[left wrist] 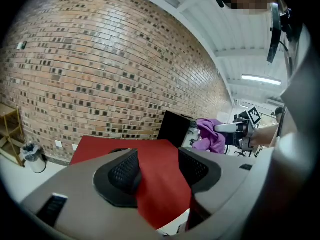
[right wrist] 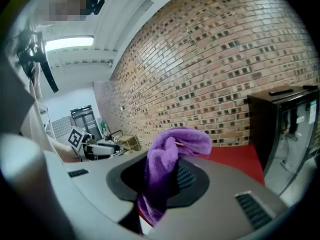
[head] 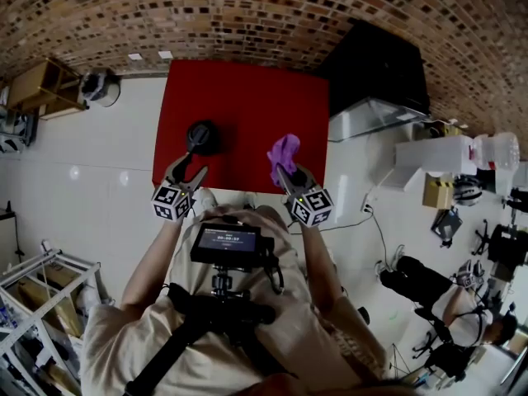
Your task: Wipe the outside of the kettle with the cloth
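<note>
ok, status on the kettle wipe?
Left hand-held gripper open, empty. Right hand-held gripper shut on purple cloth. Kettle on red table, no contact. Nothing in the way.

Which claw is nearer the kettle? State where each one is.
Left. The left claw hangs open just short of the kettle; the right claw, shut on the purple cloth, is off to the kettle's right.

Beige shirt (head: 111, 341), black chest-mounted camera rig (head: 221, 308)
</note>
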{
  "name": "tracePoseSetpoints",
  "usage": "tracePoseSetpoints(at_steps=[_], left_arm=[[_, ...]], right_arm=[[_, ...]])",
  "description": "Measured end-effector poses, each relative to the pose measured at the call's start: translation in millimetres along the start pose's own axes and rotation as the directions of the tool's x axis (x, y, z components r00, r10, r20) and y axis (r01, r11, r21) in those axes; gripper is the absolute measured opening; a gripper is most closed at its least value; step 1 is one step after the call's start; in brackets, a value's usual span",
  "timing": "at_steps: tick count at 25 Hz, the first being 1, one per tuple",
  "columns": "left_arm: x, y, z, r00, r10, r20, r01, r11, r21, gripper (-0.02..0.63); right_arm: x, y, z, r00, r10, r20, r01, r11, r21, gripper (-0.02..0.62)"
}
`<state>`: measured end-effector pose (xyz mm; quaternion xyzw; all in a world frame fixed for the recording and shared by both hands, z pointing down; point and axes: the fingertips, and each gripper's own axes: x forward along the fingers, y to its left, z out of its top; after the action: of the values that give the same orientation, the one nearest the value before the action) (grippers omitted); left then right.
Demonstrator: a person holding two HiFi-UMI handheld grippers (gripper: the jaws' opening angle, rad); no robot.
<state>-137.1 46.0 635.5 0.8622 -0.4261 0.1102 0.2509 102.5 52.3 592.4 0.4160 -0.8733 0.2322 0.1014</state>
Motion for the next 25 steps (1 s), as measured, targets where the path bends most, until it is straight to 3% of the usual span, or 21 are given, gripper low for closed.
tracePoseSetpoints(at_steps=[10, 25], left_arm=[[10, 1, -26, 0.998, -0.031, -0.062, 0.029, 0.999, -0.023, 0.241], [16, -11, -43, 0.990, -0.034, -0.135, 0.034, 0.999, 0.002, 0.240]], right_arm=[[-6, -17, -14, 0.998, -0.067, -0.004, 0.067, 0.998, 0.011, 0.092], [4, -21, -19, 0.999, -0.037, -0.009, 0.038, 0.999, 0.024, 0.092]])
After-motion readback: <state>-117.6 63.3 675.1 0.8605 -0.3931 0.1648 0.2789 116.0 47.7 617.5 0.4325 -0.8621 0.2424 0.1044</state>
